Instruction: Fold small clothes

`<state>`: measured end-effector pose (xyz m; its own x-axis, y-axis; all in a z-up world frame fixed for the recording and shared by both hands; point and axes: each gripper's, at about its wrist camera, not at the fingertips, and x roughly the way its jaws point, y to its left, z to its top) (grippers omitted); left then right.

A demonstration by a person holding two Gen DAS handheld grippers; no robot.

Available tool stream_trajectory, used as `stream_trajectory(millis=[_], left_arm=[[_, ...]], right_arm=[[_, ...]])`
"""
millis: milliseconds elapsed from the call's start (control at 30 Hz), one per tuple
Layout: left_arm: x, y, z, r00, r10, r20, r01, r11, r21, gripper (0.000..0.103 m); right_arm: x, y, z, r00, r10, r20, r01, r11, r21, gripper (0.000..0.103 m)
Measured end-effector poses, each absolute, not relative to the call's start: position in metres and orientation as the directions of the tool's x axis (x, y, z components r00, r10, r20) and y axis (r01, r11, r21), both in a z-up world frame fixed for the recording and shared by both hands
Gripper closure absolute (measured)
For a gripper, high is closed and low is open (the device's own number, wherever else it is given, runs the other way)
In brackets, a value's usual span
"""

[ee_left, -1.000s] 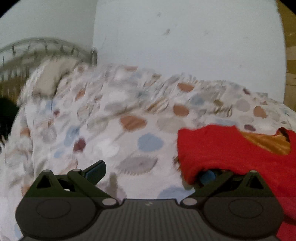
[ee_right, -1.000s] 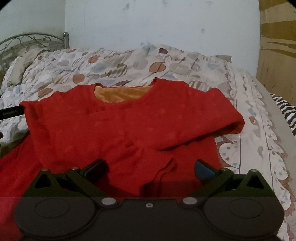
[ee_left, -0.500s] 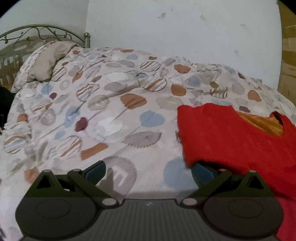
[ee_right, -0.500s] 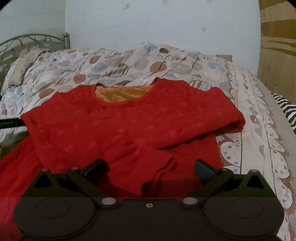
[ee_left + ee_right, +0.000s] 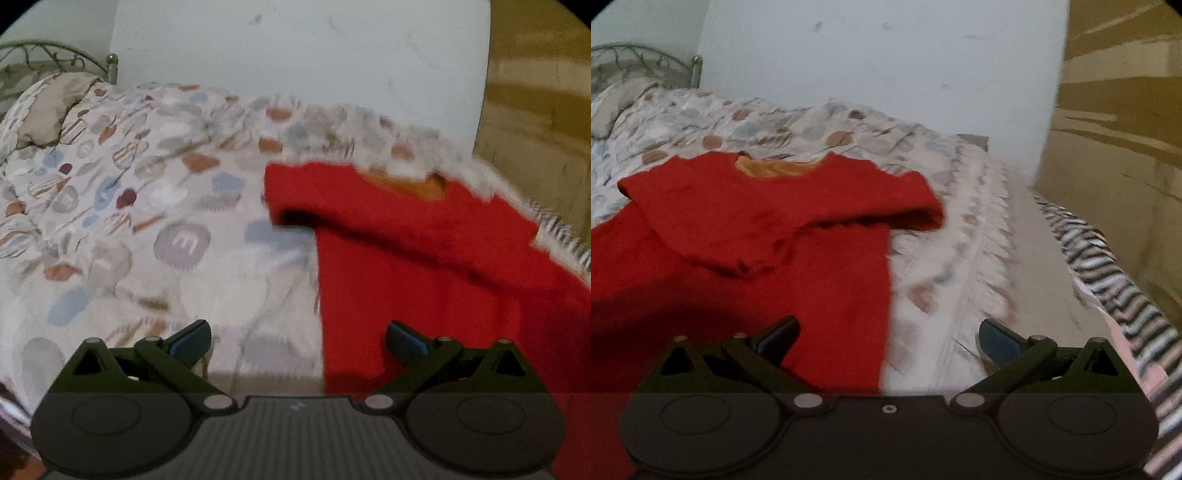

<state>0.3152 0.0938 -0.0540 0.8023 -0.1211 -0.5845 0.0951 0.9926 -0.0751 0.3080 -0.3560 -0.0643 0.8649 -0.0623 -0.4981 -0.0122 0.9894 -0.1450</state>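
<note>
A small red long-sleeved top [image 5: 424, 273] with an orange lining at the neck lies flat on the bed, both sleeves folded across its chest. In the right wrist view it [image 5: 757, 236] fills the left half. My left gripper [image 5: 297, 341] is open and empty, straddling the top's left side edge near the hem. My right gripper [image 5: 886, 339] is open and empty, straddling the top's right side edge near the hem.
The bed has a patterned quilt [image 5: 147, 221] with brown, blue and grey blobs. A pillow [image 5: 48, 110] and metal headboard [image 5: 55, 55] are at the far left. A striped cloth [image 5: 1115, 273] lies along the bed's right side by a brown wall panel [image 5: 1126, 129].
Both grippers have pulled back toward the hem end of the top. The left one swung right, the right one swung right to the garment's right edge. Both stayed open.
</note>
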Motion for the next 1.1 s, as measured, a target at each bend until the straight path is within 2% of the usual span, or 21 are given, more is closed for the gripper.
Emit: stream_trajectory(millis=[67, 133, 400, 533, 633, 733, 933, 1100], left_arm=[[0.312, 0.086, -0.059, 0.785, -0.047, -0.617, 0.061, 0.998, 0.002, 0.001], [0.308, 0.087, -0.061, 0.776, -0.023, -0.63, 0.044, 0.999, 0.018, 0.0], [0.291, 0.115, -0.056, 0.751, -0.043, -0.659, -0.008, 0.997, -0.074, 0.0], [0.277, 0.117, -0.049, 0.763, -0.032, -0.645, -0.011, 0.998, -0.062, 0.001], [0.264, 0.114, -0.043, 0.771, 0.009, -0.636, -0.018, 1.0, -0.007, 0.0], [0.249, 0.113, -0.037, 0.783, 0.02, -0.622, -0.006, 1.0, 0.024, 0.0], [0.225, 0.112, -0.023, 0.801, -0.003, -0.599, 0.003, 1.0, -0.002, 0.0], [0.215, 0.107, -0.016, 0.81, -0.013, -0.586, 0.014, 1.0, -0.002, 0.0]], right_arm=[[0.291, -0.374, -0.063, 0.87, -0.032, -0.493, -0.005, 0.997, -0.074, 0.0], [0.278, -0.385, -0.06, 0.875, -0.016, -0.484, -0.008, 0.999, -0.048, 0.0], [0.24, -0.408, -0.062, 0.842, -0.187, -0.505, 0.082, 0.971, -0.223, 0.0], [0.207, -0.415, -0.061, 0.864, -0.152, -0.48, 0.061, 0.978, -0.199, 0.0], [0.181, -0.411, -0.062, 0.89, -0.075, -0.449, -0.022, 0.978, -0.206, 0.0], [0.161, -0.399, -0.069, 0.9, -0.027, -0.436, -0.105, 0.955, -0.276, 0.0], [0.141, -0.37, -0.094, 0.901, -0.005, -0.433, -0.233, 0.838, -0.494, 0.0], [0.13, -0.341, -0.124, 0.917, 0.027, -0.398, -0.323, 0.636, -0.701, 0.0]])
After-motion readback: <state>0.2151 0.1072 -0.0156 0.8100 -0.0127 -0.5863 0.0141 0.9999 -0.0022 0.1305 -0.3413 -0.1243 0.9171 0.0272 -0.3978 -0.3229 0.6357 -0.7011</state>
